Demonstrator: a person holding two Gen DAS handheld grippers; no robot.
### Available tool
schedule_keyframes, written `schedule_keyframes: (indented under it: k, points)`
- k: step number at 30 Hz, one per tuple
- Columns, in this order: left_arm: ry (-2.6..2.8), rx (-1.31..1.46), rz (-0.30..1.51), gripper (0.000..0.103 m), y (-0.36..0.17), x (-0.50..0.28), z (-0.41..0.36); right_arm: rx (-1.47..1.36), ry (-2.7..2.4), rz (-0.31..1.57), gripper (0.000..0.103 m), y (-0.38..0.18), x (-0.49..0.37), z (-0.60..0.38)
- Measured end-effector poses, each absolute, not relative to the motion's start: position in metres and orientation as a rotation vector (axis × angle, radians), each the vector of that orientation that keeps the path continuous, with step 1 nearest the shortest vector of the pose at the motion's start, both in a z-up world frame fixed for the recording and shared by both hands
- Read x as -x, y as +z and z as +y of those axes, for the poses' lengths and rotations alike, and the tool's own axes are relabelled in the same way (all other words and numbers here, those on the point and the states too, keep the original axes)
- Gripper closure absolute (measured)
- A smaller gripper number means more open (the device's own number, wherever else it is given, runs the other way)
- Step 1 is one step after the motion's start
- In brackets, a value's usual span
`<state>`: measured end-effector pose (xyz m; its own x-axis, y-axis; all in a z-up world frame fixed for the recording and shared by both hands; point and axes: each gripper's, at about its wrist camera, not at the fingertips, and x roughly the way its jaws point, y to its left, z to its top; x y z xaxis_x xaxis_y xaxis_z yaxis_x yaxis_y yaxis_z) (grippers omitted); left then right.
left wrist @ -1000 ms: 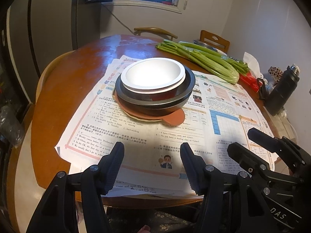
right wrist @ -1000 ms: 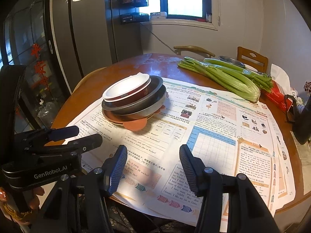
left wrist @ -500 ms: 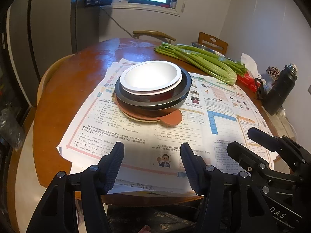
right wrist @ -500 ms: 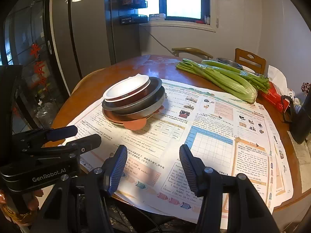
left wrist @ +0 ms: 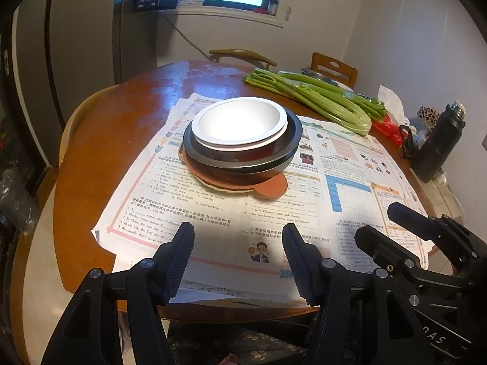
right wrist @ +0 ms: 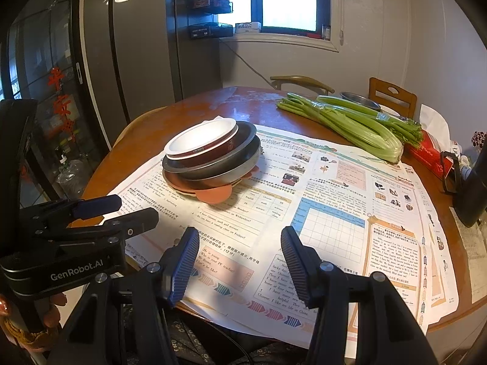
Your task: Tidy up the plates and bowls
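A stack of dishes stands on the paper-covered round table: a white bowl (left wrist: 240,121) with a dark red outside on top, dark metal bowls (left wrist: 243,158) under it, and an orange plate with a tab (left wrist: 271,187) at the bottom. The stack also shows in the right wrist view, with the white bowl (right wrist: 202,137) tilted on the metal bowls (right wrist: 213,167). My left gripper (left wrist: 239,234) is open and empty, near the table's front edge, well short of the stack. My right gripper (right wrist: 240,240) is open and empty, to the right of the left one.
Printed worksheets (left wrist: 350,188) cover the table's near half. Celery bunches (left wrist: 319,100) lie at the back right. A black flask (left wrist: 438,143) and a red packet (left wrist: 388,127) stand at the right edge. Chairs (right wrist: 392,94) and a dark fridge (right wrist: 137,45) surround the table.
Both grippers have drawn back a little from the stack and the view has risen slightly. The jaws stay open. The dishes have not moved.
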<state>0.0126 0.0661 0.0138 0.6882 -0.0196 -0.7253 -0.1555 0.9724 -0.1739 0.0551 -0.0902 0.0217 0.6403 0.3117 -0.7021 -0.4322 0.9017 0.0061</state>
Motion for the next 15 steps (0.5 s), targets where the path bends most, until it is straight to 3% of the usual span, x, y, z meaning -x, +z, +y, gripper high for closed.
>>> schedule_keyframes:
  k: [15]
  points:
    - [0.081,0.229,0.813,0.041,0.0141,-0.0122,0.0677,0.171,0.427,0.767,0.048,0.0214,-0.0545,-0.0902]
